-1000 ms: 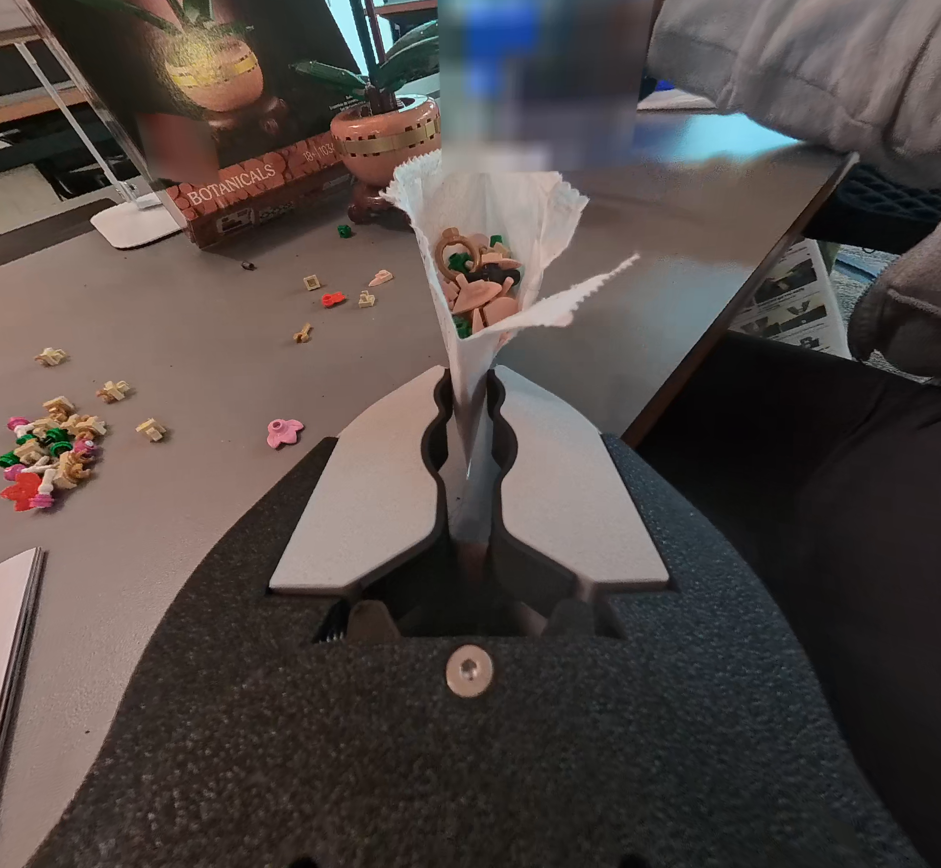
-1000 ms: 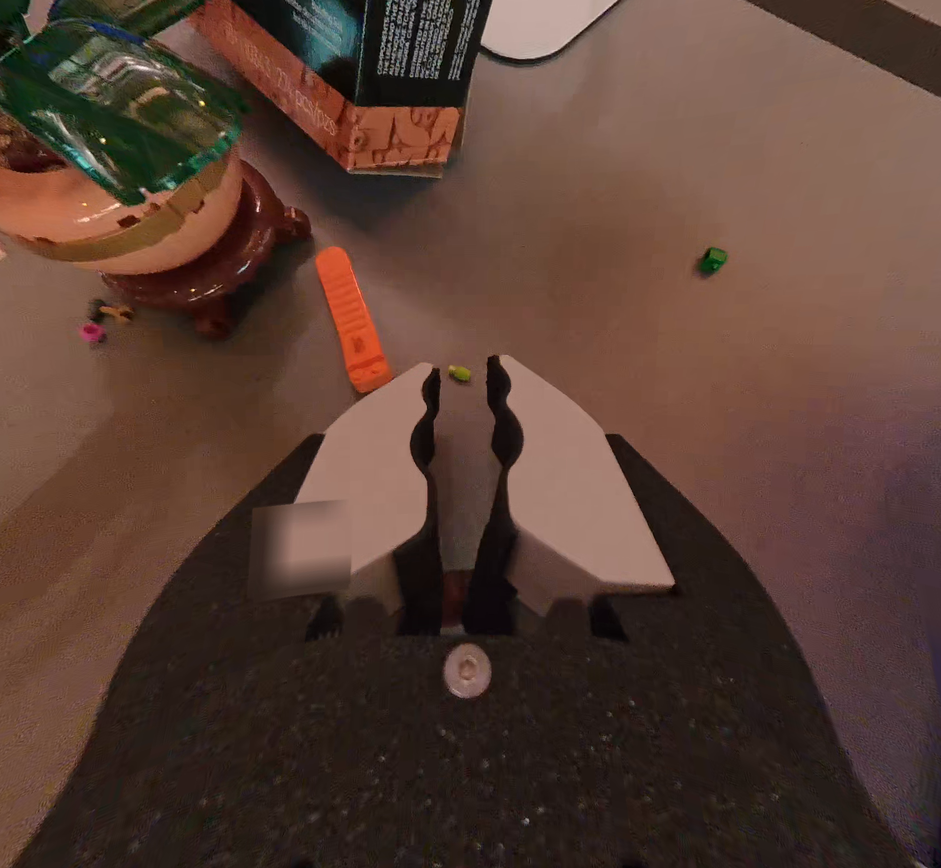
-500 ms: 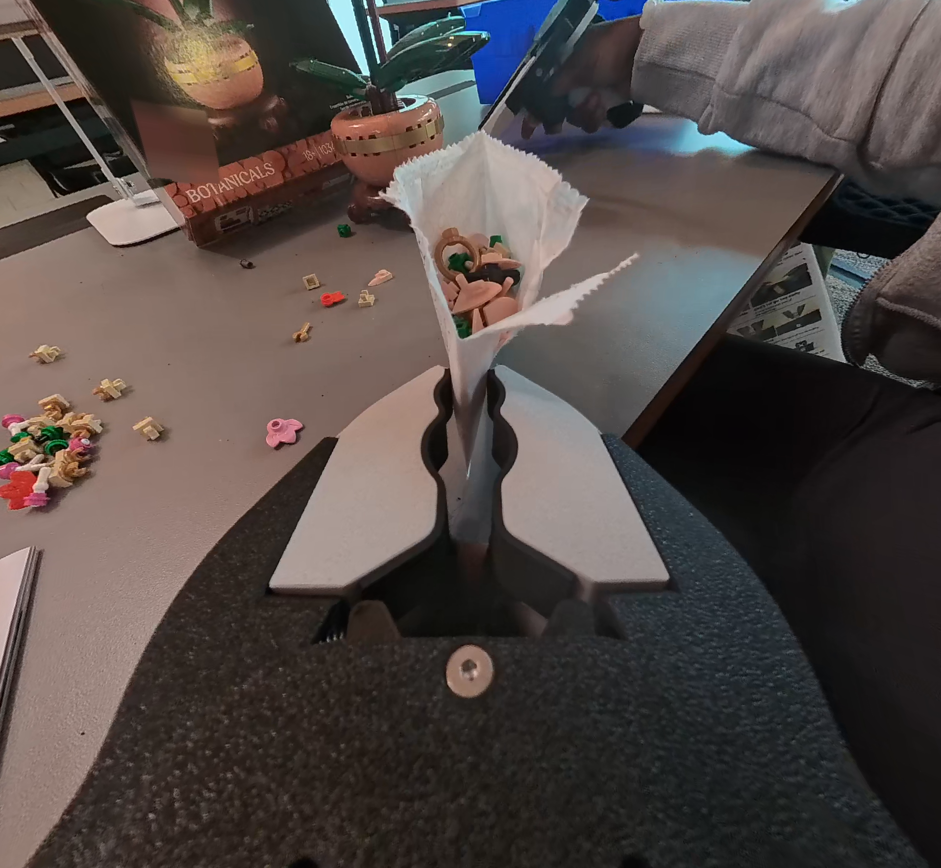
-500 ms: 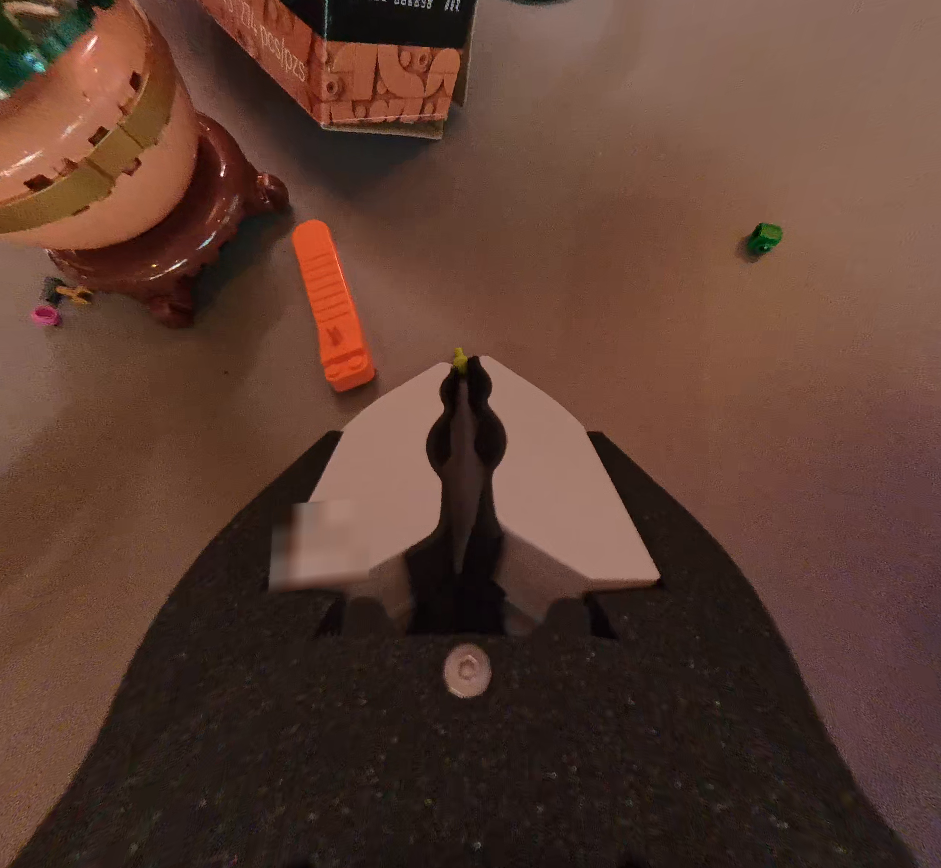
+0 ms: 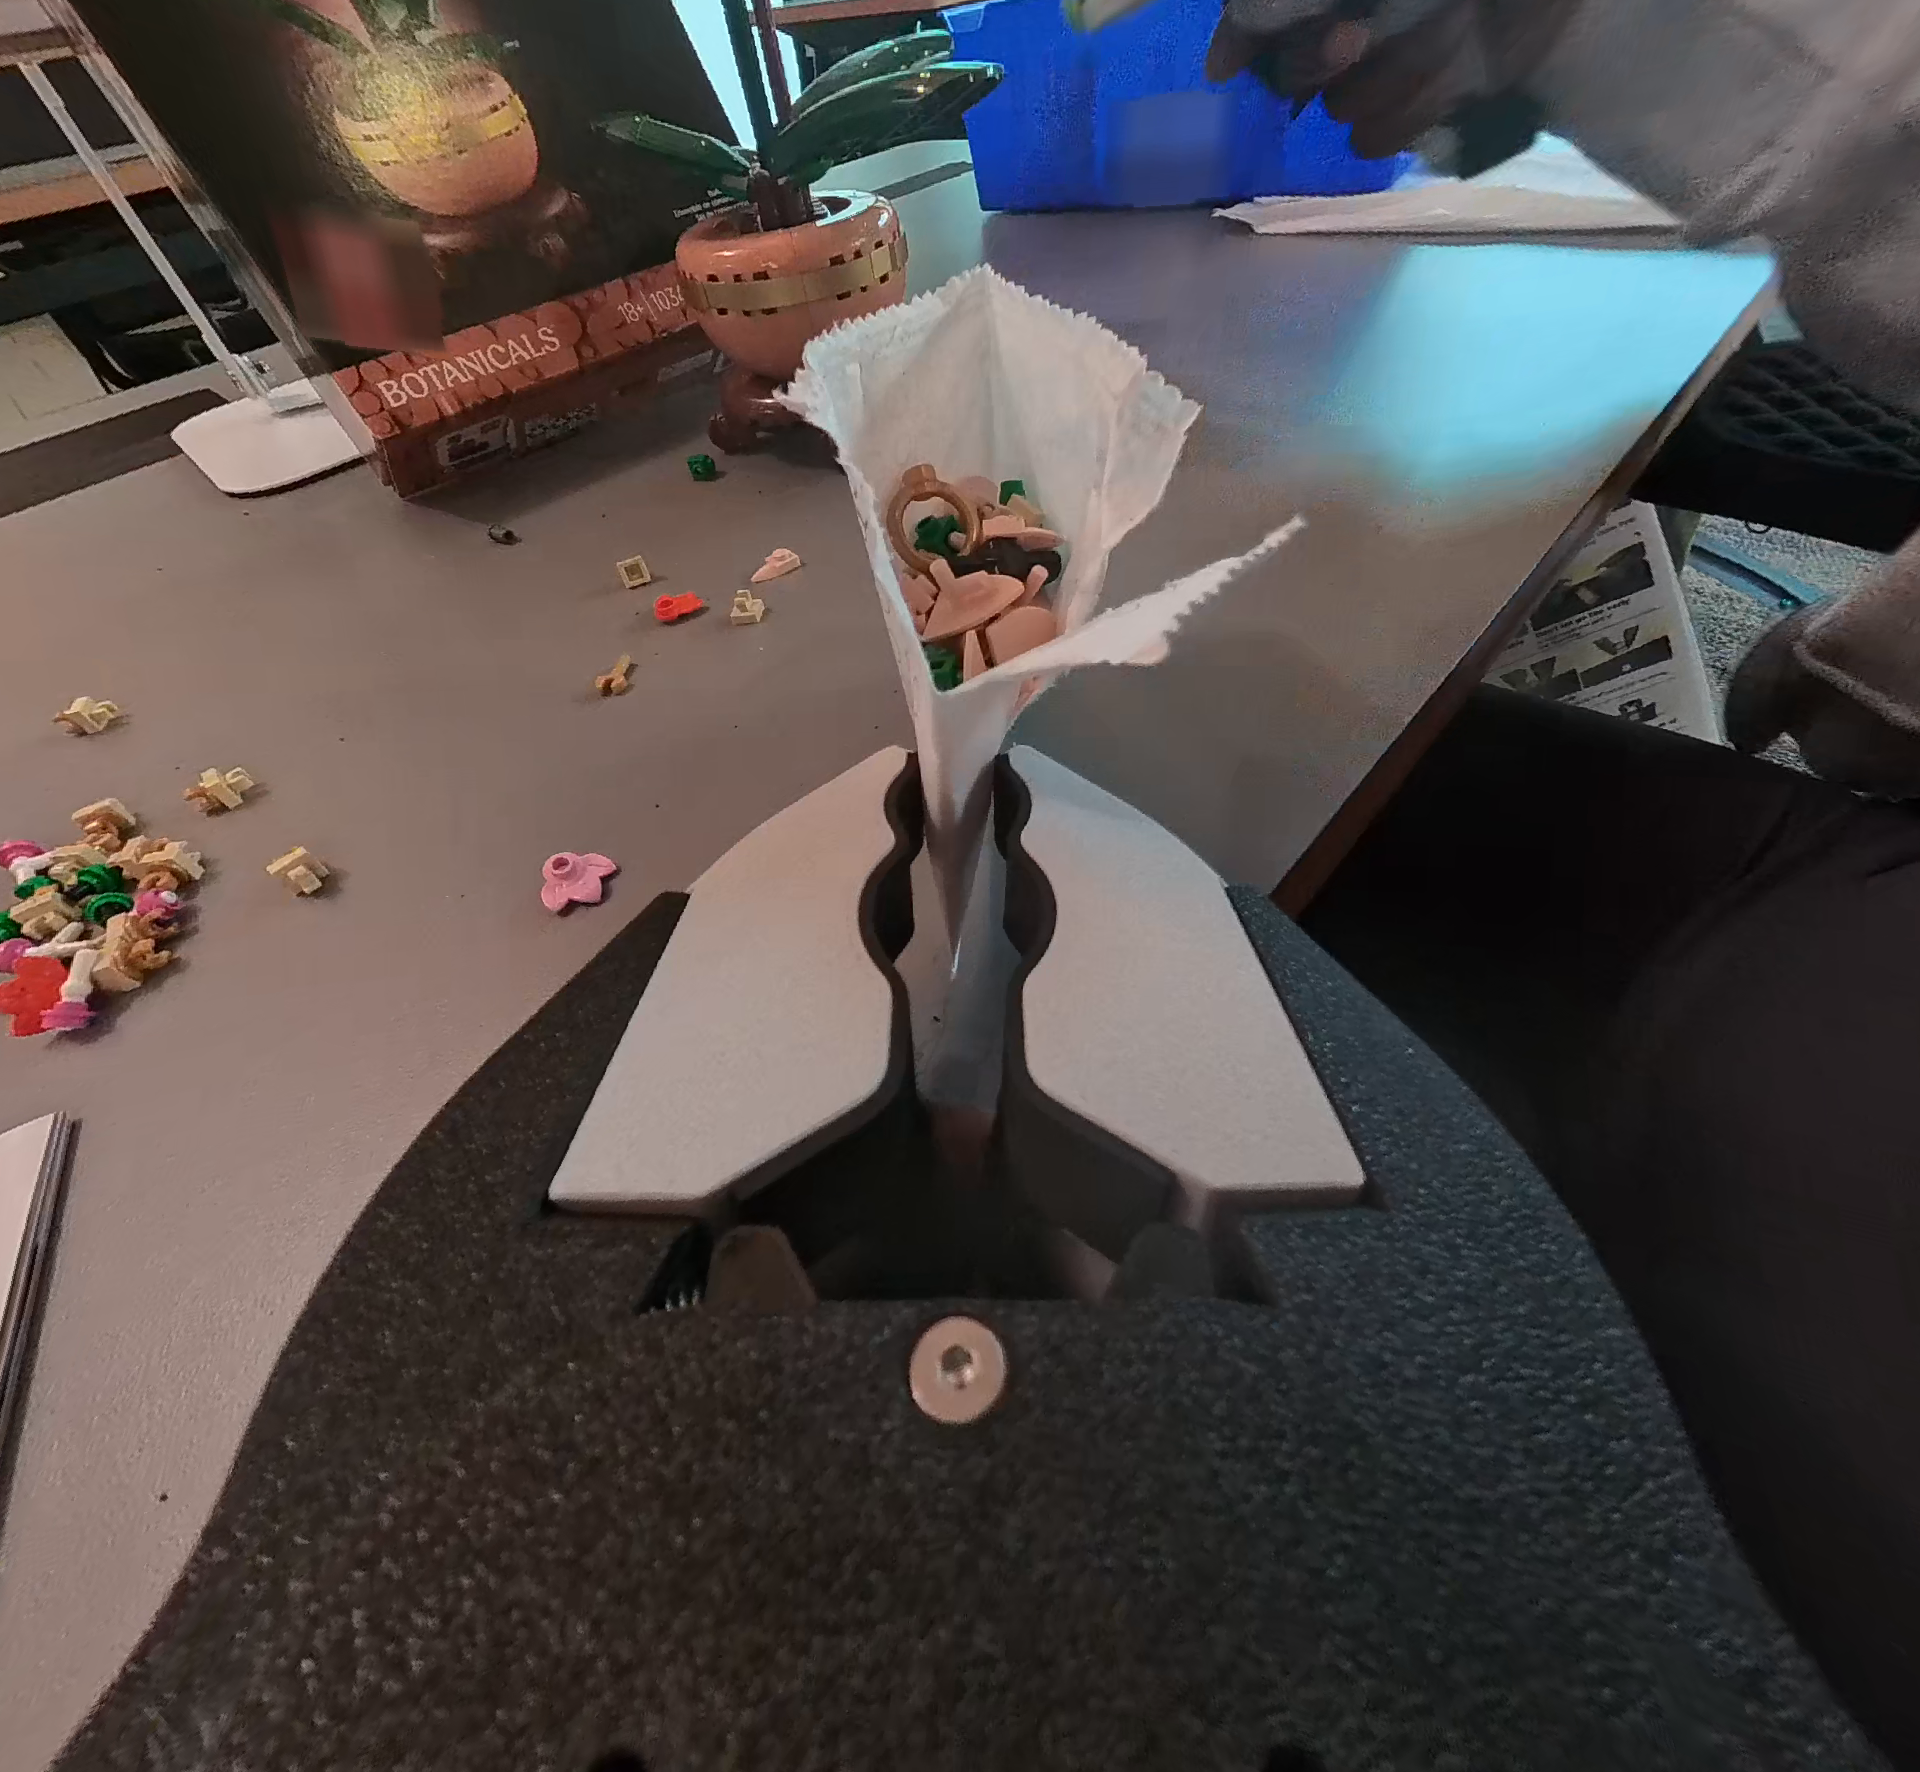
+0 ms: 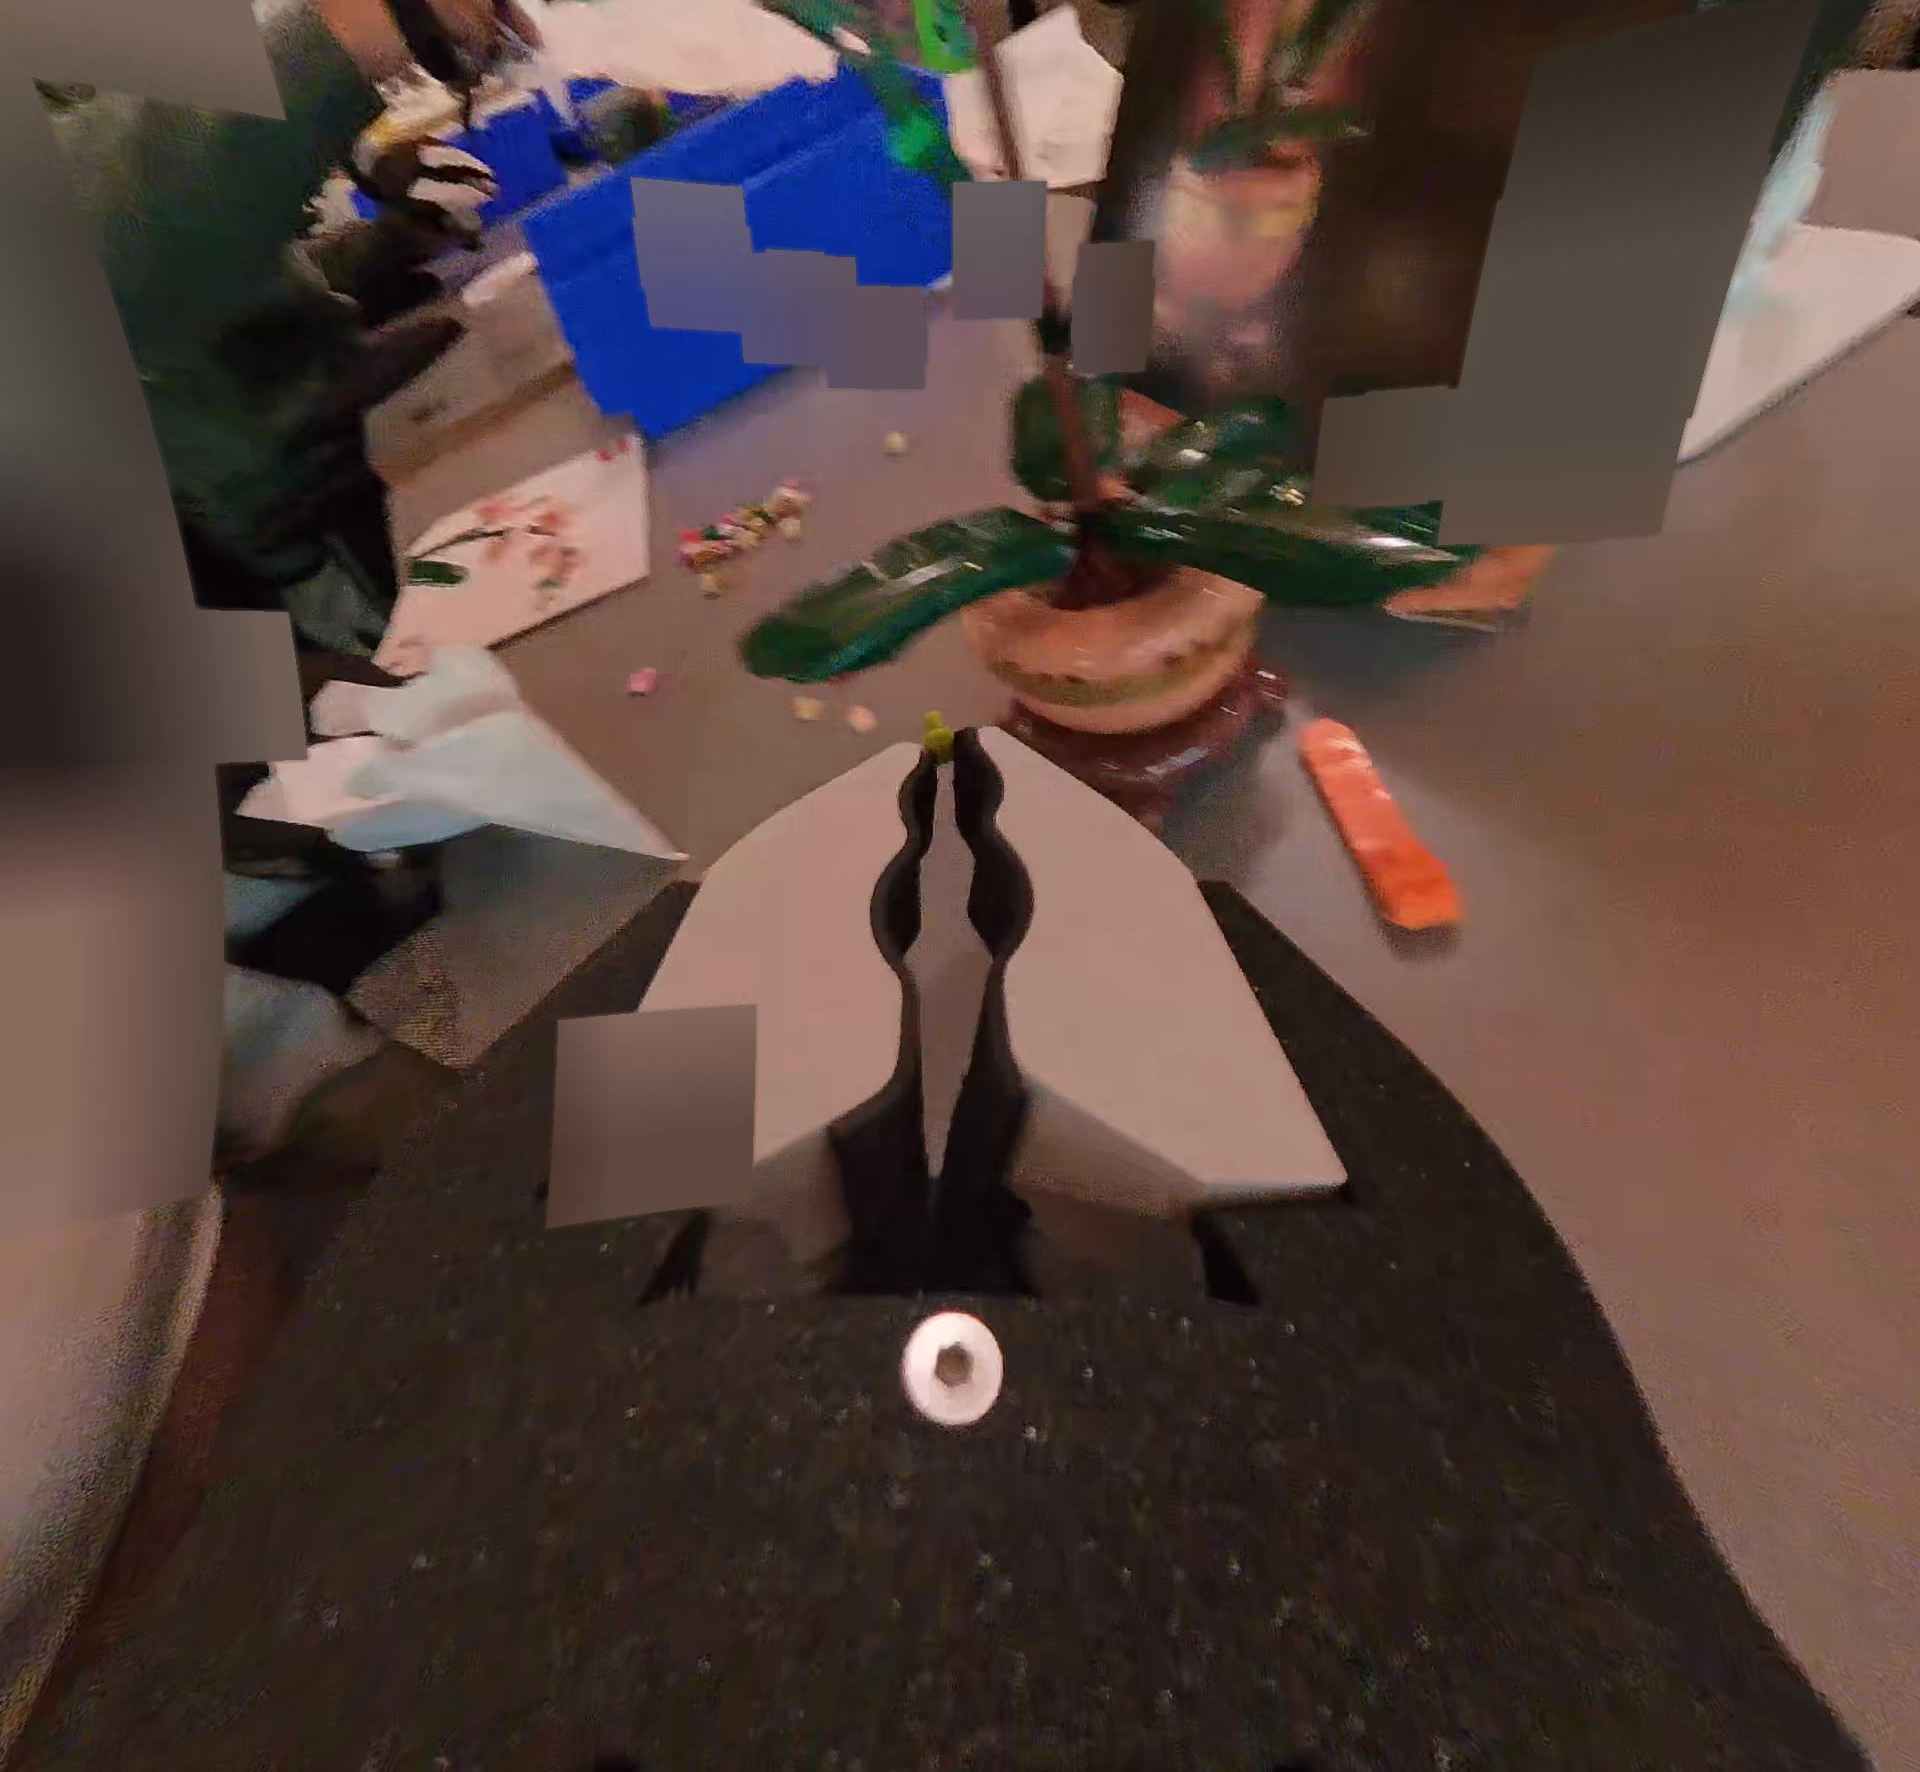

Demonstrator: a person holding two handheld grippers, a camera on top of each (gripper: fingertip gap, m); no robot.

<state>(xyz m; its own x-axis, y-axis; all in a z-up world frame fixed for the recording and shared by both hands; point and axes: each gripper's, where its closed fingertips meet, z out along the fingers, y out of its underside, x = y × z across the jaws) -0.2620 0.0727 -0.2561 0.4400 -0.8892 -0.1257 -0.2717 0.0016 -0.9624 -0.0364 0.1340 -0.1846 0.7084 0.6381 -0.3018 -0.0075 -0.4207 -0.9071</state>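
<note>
Left gripper (image 5: pixel 956 772) first: its jaws are pressed in on the lower part of a white paper bag (image 5: pixel 987 434), which stands upright from the fingertips with its torn mouth spread wide. Inside the bag sit small toy pieces (image 5: pixel 971 579), tan, green and gold. Over to the right gripper (image 6: pixel 943 748): its jaws are nearly together, pinching a tiny yellow-green piece (image 6: pixel 938 738) right at the tips, held above the grey table (image 6: pixel 1610 787). Just beyond that piece stands the brick-built flower pot (image 6: pixel 1112 652) with dark green leaves; an orange tool (image 6: pixel 1377 834) lies on the table right of the pot. Left of the pot, loose pieces (image 5: pixel 83 901) are scattered, and behind it leans a dark box (image 5: pixel 343 112) and a blue bin (image 5: pixel 1122 112).
</note>
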